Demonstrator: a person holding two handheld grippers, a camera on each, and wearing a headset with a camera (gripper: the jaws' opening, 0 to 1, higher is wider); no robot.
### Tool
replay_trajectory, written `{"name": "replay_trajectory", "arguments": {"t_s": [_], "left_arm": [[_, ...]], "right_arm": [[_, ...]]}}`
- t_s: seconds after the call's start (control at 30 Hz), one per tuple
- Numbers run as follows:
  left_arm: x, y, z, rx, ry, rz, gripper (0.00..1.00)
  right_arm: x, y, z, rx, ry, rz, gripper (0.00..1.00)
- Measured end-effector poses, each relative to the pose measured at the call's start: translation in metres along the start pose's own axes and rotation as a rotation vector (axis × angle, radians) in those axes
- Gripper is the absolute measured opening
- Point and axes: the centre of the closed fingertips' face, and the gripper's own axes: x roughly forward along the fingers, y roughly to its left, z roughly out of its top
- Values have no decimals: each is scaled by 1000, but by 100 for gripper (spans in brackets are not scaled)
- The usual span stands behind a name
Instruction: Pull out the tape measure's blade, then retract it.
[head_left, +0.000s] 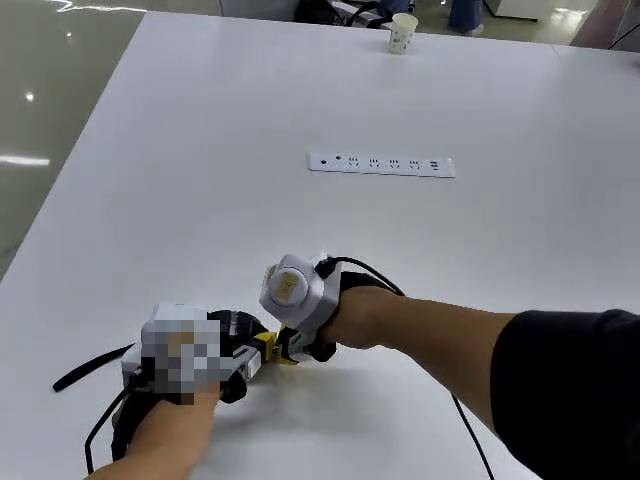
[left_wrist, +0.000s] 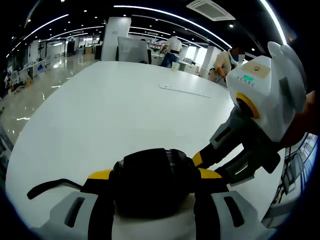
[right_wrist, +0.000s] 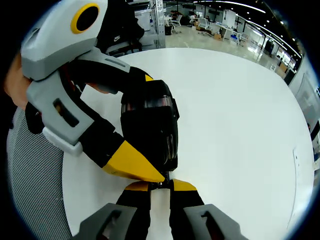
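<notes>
Black and squat, the tape measure sits at the lower left of the head view, low over the white table. The left gripper is clamped on it, one yellow-tipped jaw on each side of the case. Just to the right, in the lower centre of that view, the right gripper meets it nose to nose. In the right gripper view its jaws are drawn together on what looks like the blade tip at the case mouth. No length of blade is out yet.

On the left, the risk is the case. It is rounded and smooth-looking, so a hard pull could twist it in the jaws or drag it out of them.

On the right, the pinch covers very little metal. A pull angled off the blade's line could let the tip slip free and snap back. The same could happen if it is let go too early during the retract.

As for heading, the case mouth faces the right of the head view, straight at the right gripper. I judge that the blade's long axis will run left to right across the lower frame, roughly level with the table.
</notes>
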Motion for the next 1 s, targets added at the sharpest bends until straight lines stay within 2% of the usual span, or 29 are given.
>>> {"name": "replay_trajectory", "arguments": {"t_s": [0.5,0.67,0.8,1.0], "left_arm": [[1,-1,0,13,4,1,61],[1,-2,0,26,-1,11,62],[0,-2,2,49,4,-9,61],[-3,-2,4,33,17,-44,61]], "right_arm": [[0,0,0,14,-9,6,12],[0,2,0,20,-26,-18,12],[-1,-2,0,31,-38,-51,14],[-8,-4,-2,41,-60,-79,17]]}}
